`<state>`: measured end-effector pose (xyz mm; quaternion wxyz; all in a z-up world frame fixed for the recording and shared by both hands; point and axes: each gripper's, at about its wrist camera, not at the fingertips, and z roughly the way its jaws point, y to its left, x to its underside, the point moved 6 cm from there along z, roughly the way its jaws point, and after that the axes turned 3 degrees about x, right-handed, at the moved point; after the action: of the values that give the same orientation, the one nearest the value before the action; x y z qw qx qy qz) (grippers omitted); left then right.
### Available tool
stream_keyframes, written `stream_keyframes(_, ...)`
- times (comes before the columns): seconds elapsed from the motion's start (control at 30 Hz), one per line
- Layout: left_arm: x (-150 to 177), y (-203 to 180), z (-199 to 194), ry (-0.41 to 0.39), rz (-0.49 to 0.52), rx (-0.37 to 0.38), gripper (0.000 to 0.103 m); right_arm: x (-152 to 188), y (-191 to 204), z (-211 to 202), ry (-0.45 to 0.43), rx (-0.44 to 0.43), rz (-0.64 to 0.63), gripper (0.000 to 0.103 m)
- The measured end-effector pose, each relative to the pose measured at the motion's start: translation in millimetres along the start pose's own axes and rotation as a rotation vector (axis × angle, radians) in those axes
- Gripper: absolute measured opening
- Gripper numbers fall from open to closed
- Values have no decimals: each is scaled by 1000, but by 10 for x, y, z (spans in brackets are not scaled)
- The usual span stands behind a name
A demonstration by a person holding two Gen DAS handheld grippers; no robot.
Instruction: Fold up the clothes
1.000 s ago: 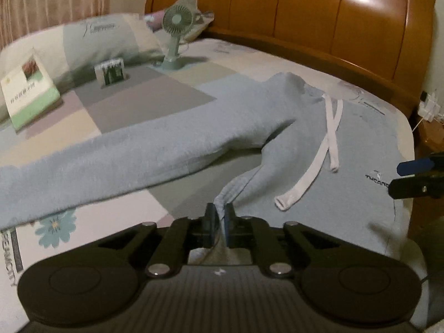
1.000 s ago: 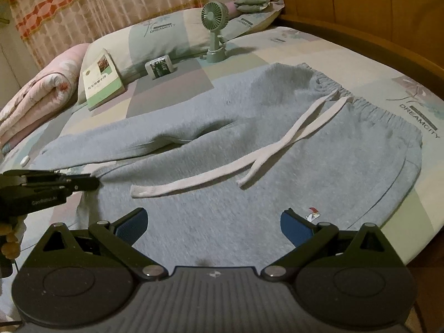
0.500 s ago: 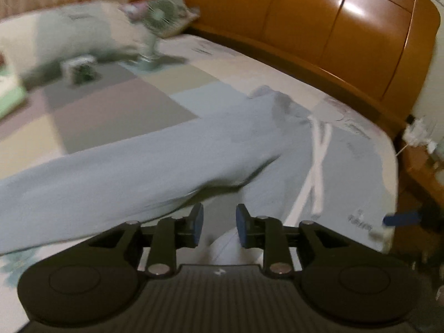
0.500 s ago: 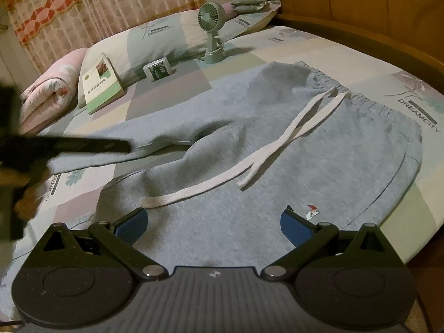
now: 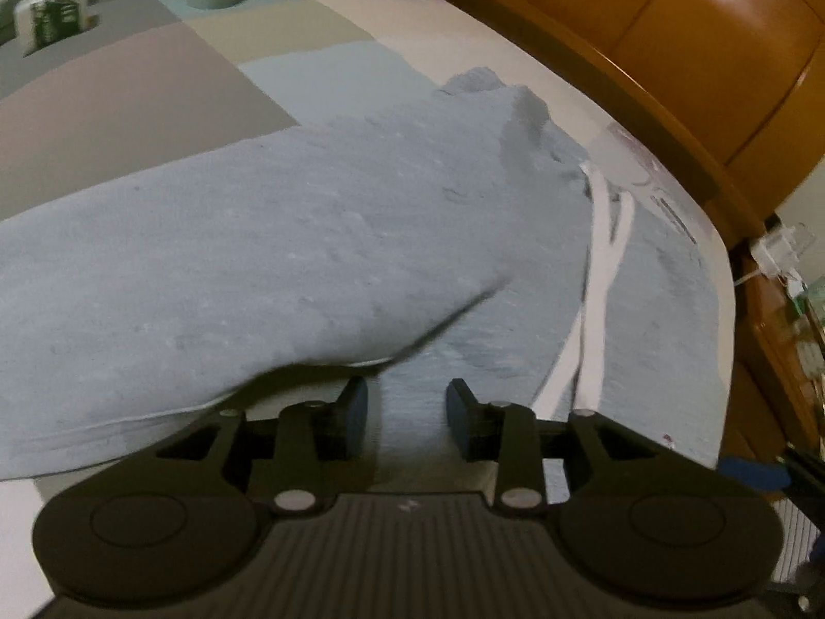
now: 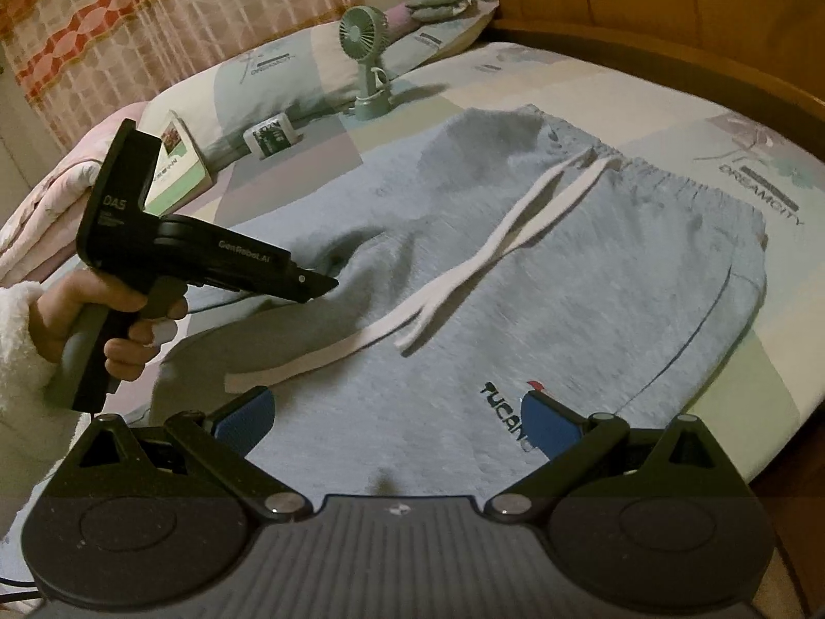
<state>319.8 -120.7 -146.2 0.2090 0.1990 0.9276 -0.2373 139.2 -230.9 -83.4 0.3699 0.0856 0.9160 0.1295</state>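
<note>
Right wrist view: pale grey-blue fleece sweatpants lie spread on the patchwork bedsheet, waistband toward the wooden headboard, white flat drawstring trailing loose across the front.
Left wrist view: one leg of the sweatpants runs off to the left over the sheet, its near edge humped up just ahead of the fingers; the picture is blurred.
Left gripper: jaws parted, nothing between them, hovering low over the cloth near the crotch; held in a hand with a fluffy white sleeve.
Right gripper: jaws wide apart, empty, poised above the hip by the printed logo.
Fold state: hip and waist lie flat and single-layered; legs appear splayed apart, not stacked. No finished fold shows.
Progress judgement: most of the folding looks left, namely bringing one leg onto the other, then doubling the length.
Bystanders: green desk fan, small card box, green-covered book, pillow, all well apart from the pants.
</note>
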Motion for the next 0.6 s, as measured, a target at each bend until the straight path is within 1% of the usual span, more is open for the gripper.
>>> stream_keyframes(0.07, 6, -38, 20, 5, 17, 2, 31, 9, -32, 27, 4, -5, 8, 103)
stream_keyframes(0.1, 18, -73, 26, 7, 45, -8, 31, 15, -44, 36, 5, -5, 9, 103)
stream_keyframes(0.17, 45, -142, 28, 3, 114, -50, 27, 40, -58, 41, 7, -5, 10, 103)
stream_keyframes(0.2, 65, -175, 26, -3, 150, -80, 20, 49, -70, 48, 9, -5, 13, 103)
stream_keyframes(0.23, 85, -208, 24, -9, 186, -109, 12, 53, -82, 54, 10, -5, 17, 103)
stream_keyframes(0.3, 51, -223, 21, -22, 197, -144, 5, 58, -103, 60, 11, -7, 23, 103)
stream_keyframes(0.33, 7, -210, 5, -42, 203, -183, 3, 59, -110, 60, 11, -8, 24, 103)
stream_keyframes(0.4, -126, -134, -44, -78, 206, -234, 3, 55, -113, 49, 6, -5, 19, 103)
stream_keyframes(0.47, -192, -69, -75, -70, 161, -206, 3, 53, -121, 34, 1, -3, 14, 103)
stream_keyframes(0.53, -180, -75, -116, -70, 171, -200, 11, 41, -136, 30, -4, 2, 3, 103)
stream_keyframes(0.6, -104, -112, -173, -56, 194, -197, 11, 11, -195, 111, 9, 28, -30, 103)
